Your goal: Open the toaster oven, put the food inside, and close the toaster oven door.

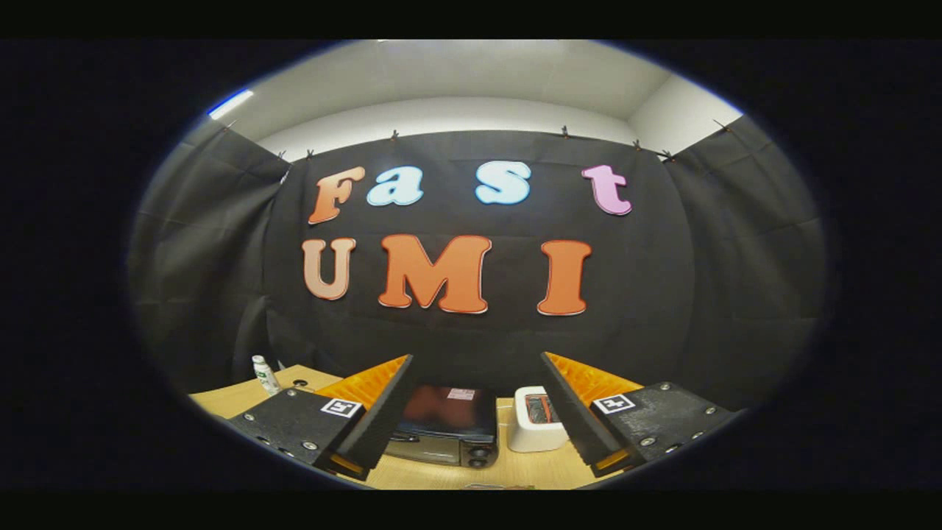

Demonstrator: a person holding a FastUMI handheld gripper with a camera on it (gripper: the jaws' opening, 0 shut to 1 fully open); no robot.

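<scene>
Gripper view: the gripper (478,412) is held above a light wooden table (235,397), its two fingers spread wide apart with nothing between them but open air. Each finger has a black foam-like pad facing inward, an orange ribbed backing and a black mount carrying a square black-and-white marker. The left finger (379,412) and the right finger (578,412) touch nothing.

The toaster oven (445,427) stands on the table ahead of the fingers, seen through the gap between them and nearer the left finger. It is a dark unit with a glossy top bearing a small pale label, a silver front and two dark knobs at its right end. Its door appears closed, though the lower front is partly cut off from view.

Just beside the oven, to its right, stands a white pop-up toaster (536,430) with dark slots showing something reddish inside; the right finger overlaps its edge.

Well apart, beyond the left finger near the table's far corner, stands a small white bottle (264,374) with a green label. The food cannot be made out with certainty.
</scene>
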